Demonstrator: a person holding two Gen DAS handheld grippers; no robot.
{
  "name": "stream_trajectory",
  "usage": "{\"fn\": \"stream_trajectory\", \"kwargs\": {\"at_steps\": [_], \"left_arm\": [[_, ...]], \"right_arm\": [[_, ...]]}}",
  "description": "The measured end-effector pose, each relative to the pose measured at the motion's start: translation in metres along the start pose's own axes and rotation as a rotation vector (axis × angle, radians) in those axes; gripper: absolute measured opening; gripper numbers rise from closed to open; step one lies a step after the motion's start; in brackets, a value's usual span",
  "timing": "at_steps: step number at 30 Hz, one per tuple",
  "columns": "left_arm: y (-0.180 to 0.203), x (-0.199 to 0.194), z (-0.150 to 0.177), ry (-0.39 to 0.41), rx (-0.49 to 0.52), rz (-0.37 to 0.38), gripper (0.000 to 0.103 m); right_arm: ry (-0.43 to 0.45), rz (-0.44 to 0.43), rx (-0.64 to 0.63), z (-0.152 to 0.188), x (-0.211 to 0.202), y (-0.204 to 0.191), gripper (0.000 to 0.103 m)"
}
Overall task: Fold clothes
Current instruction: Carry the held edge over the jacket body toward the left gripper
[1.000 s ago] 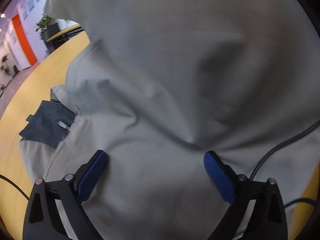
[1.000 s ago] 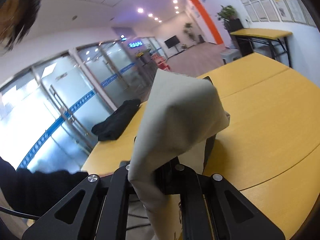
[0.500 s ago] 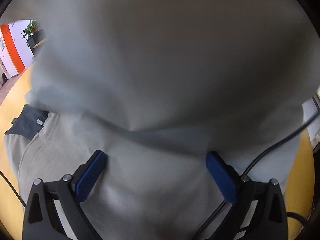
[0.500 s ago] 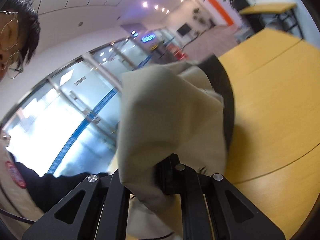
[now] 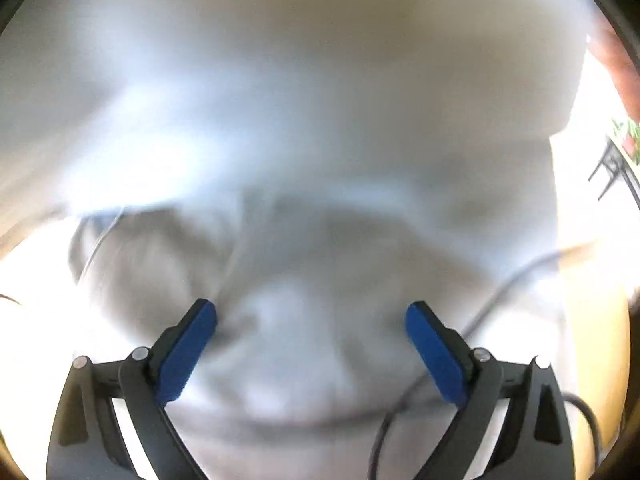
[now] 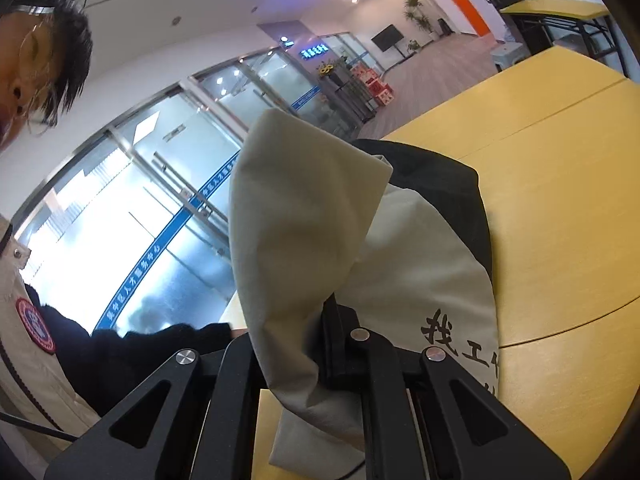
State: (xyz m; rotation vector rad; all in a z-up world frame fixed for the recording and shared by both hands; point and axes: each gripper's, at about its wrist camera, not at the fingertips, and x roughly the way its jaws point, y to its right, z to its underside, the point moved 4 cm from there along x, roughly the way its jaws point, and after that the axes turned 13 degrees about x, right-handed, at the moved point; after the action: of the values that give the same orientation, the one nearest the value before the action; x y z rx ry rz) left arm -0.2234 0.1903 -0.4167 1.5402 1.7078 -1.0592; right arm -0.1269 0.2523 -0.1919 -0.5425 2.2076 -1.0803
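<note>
A pale grey-beige garment (image 5: 320, 120) fills the left wrist view, blurred by motion. My left gripper (image 5: 311, 316) is open, its blue pads (image 5: 188, 348) wide apart just in front of the cloth, holding nothing. My right gripper (image 6: 316, 360) is shut on a bunched fold of the same garment (image 6: 292, 232), lifted above the yellow table (image 6: 560, 200). The cloth hangs over the fingers; a white part with black printed characters (image 6: 452, 332) and a black lining (image 6: 432, 168) drape to the right.
A person's head (image 6: 36, 60) and beige jacket (image 6: 24, 340) are at the left of the right wrist view. A black cable (image 5: 480, 320) crosses the cloth at the lower right. Glass doors and a second yellow table (image 6: 560, 8) stand behind.
The garment has swung up and closer over the left gripper, hiding the table and dark patch. The right gripper has raised and turned its cloth, showing the printed characters.
</note>
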Motion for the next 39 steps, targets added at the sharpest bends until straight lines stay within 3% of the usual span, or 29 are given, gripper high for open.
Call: {"fn": "stream_trajectory", "kwargs": {"at_steps": [2, 4, 7, 14, 20, 25, 30, 32, 33, 34, 36, 39], "left_arm": [[0.003, -0.012, 0.032, -0.038, -0.001, 0.008, 0.098], [0.002, -0.018, 0.052, -0.015, -0.054, 0.008, 0.099], [-0.001, -0.014, 0.055, 0.015, -0.091, -0.014, 0.102], [-0.004, -0.005, 0.049, 0.068, -0.164, -0.047, 0.103], [-0.004, -0.040, 0.083, 0.054, -0.135, -0.023, 0.096], [-0.003, -0.125, 0.134, 0.014, -0.203, -0.021, 0.094], [0.010, -0.196, 0.110, -0.066, -0.273, -0.129, 0.094], [0.017, -0.213, 0.115, -0.122, -0.253, -0.169, 0.094], [0.050, -0.245, 0.130, -0.149, -0.238, -0.182, 0.094], [0.048, -0.247, 0.130, -0.178, -0.224, -0.183, 0.094], [0.046, -0.251, 0.123, -0.231, -0.199, -0.186, 0.090], [0.031, -0.301, 0.129, -0.262, -0.248, -0.294, 0.090]], "right_arm": [[0.009, -0.004, 0.021, -0.004, -0.001, 0.008, 0.007], [0.003, -0.014, 0.021, -0.004, 0.001, 0.010, 0.007], [-0.061, 0.009, -0.042, 0.004, 0.013, 0.000, 0.007], [-0.323, 0.195, -0.281, 0.044, 0.067, -0.044, 0.007], [-0.371, 0.284, -0.300, 0.053, 0.085, -0.025, 0.007], [-0.358, 0.201, -0.344, 0.047, 0.086, -0.038, 0.007], [-0.412, 0.149, -0.400, 0.075, 0.112, -0.033, 0.007], [-0.447, 0.134, -0.415, 0.092, 0.123, -0.022, 0.007], [-0.462, 0.120, -0.407, 0.099, 0.127, -0.016, 0.007], [-0.472, 0.100, -0.378, 0.101, 0.129, -0.010, 0.007], [-0.459, 0.055, -0.311, 0.094, 0.131, -0.005, 0.007], [-0.414, 0.016, -0.293, 0.075, 0.126, -0.010, 0.007]]}}
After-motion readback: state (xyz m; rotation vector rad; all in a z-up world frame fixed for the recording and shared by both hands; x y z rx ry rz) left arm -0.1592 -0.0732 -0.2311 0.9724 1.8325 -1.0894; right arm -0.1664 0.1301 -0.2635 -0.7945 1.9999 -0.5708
